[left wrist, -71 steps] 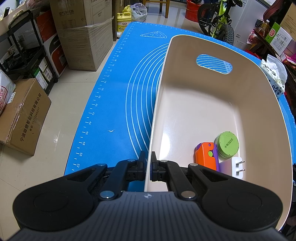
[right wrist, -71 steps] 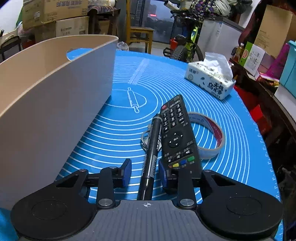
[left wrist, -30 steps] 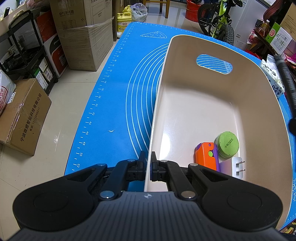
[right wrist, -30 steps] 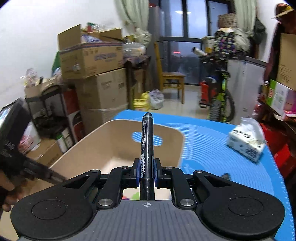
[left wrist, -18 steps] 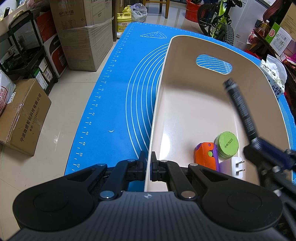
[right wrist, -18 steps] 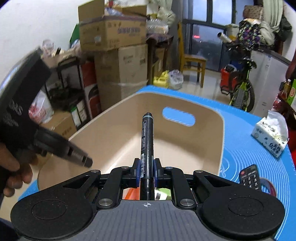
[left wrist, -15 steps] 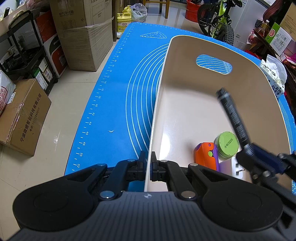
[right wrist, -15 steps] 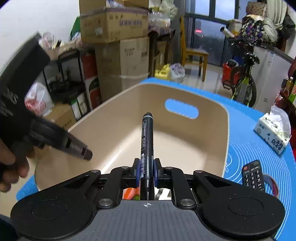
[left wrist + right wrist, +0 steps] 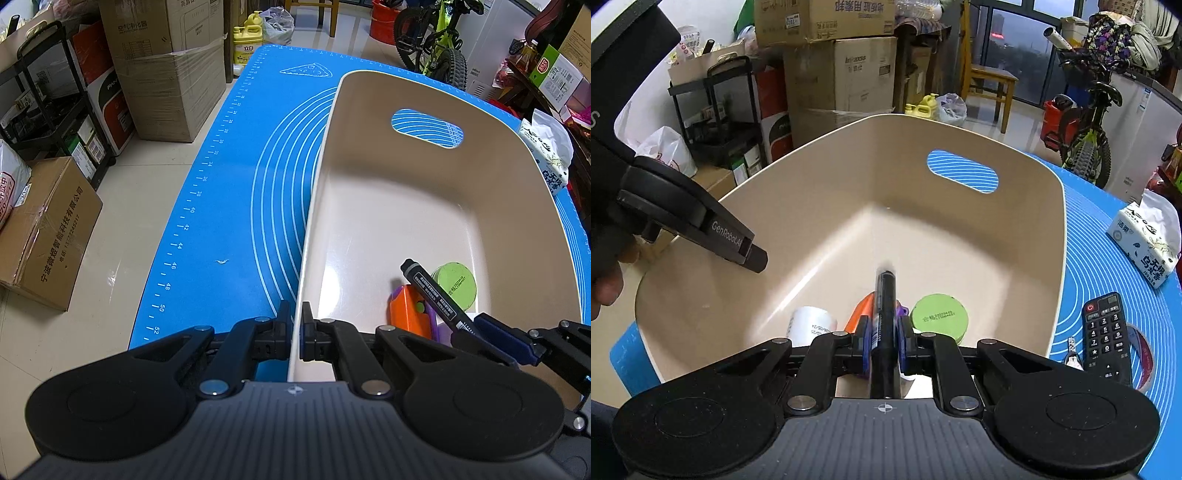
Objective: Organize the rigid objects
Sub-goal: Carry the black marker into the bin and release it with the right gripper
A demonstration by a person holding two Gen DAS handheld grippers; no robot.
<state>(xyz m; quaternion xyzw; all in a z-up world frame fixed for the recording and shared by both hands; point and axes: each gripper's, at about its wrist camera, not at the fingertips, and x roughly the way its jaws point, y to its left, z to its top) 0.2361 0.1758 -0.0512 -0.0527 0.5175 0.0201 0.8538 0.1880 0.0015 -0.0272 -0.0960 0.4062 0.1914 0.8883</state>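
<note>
A beige bin stands on the blue mat. My left gripper is shut on the bin's near left wall; it also shows in the right wrist view, left gripper. My right gripper is shut on a black marker and reaches down into the bin. The marker points at the bin floor, just above an orange and purple item and a green round tin. A white plug adapter lies beside them.
A black remote lies on a tape roll on the mat right of the bin, with a small metal clip beside it. A tissue pack sits further back. Cardboard boxes stand on the floor left of the table.
My right gripper has sunk into the bin with the marker and tipped downward, so the marker tip is now low over the items. The left gripper has stayed on the bin wall.
</note>
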